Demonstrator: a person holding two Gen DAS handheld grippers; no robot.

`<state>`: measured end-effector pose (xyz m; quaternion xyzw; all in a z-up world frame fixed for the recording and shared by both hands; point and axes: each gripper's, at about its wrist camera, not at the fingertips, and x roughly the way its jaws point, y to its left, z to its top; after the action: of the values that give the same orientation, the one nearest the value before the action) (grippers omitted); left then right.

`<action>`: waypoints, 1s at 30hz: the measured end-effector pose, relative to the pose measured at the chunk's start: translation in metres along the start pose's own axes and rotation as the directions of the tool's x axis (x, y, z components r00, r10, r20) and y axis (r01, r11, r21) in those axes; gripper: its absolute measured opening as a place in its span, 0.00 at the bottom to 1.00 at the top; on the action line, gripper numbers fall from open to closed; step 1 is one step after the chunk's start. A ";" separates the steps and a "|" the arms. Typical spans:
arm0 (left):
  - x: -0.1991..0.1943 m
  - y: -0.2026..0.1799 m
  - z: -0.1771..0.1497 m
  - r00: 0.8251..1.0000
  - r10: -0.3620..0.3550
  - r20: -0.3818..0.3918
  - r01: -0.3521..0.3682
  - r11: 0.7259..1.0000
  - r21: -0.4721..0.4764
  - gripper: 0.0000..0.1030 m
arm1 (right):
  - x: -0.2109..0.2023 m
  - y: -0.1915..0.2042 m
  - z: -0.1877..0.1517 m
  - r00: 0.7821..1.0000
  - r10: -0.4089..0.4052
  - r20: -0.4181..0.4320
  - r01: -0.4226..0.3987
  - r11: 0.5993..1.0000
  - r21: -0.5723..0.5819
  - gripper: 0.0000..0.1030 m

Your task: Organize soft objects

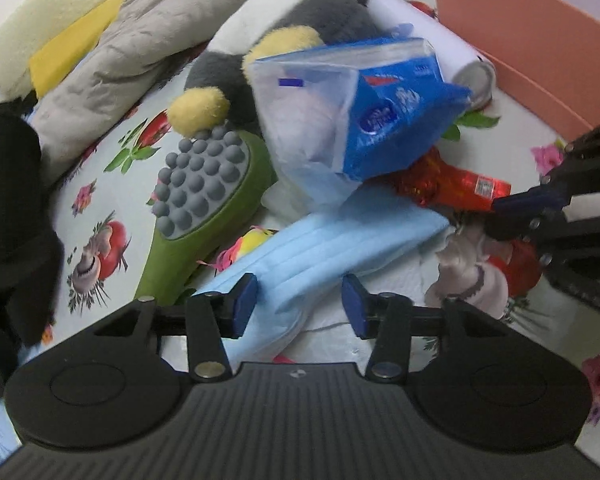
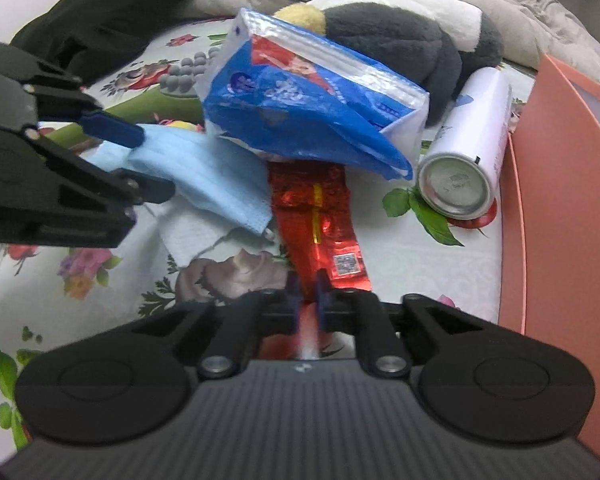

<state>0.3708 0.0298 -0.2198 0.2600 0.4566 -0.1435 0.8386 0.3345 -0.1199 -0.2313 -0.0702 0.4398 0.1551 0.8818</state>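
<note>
On the floral cloth (image 2: 404, 264), a blue tissue pack (image 2: 300, 112) lay as landmark, its print too blurred to read. Beneath it ran a red foil packet (image 2: 320, 216) bearing a QR code, pinched by the right tool (image 2: 306, 294). Left of the pack, the left tool (image 1: 298, 306) stood spread around a blue face mask (image 1: 320, 248). Right of the pack lay a white can (image 2: 472, 136) beside a pink bin (image 2: 560, 200).
</note>
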 end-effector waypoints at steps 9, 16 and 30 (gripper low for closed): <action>-0.022 0.008 0.000 1.000 -0.011 0.024 0.013 0.995 -0.094 0.08 | -0.012 0.006 -0.004 1.000 0.011 0.022 -0.010 1.000 -0.021 0.04; -0.073 0.009 -0.002 0.995 -0.054 0.079 0.071 0.968 -0.242 0.06 | -0.034 0.006 -0.009 0.999 0.011 0.053 -0.009 1.000 -0.028 0.03; -0.149 -0.033 -0.062 0.992 -0.070 0.103 0.113 0.850 -0.515 0.05 | -0.092 0.008 -0.039 0.997 0.002 0.083 0.002 0.999 -0.051 0.03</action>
<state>0.2313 0.0383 -0.1324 -0.0039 0.4563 -0.0649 0.8874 0.2507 -0.1425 -0.1809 -0.0861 0.3986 0.1690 0.8973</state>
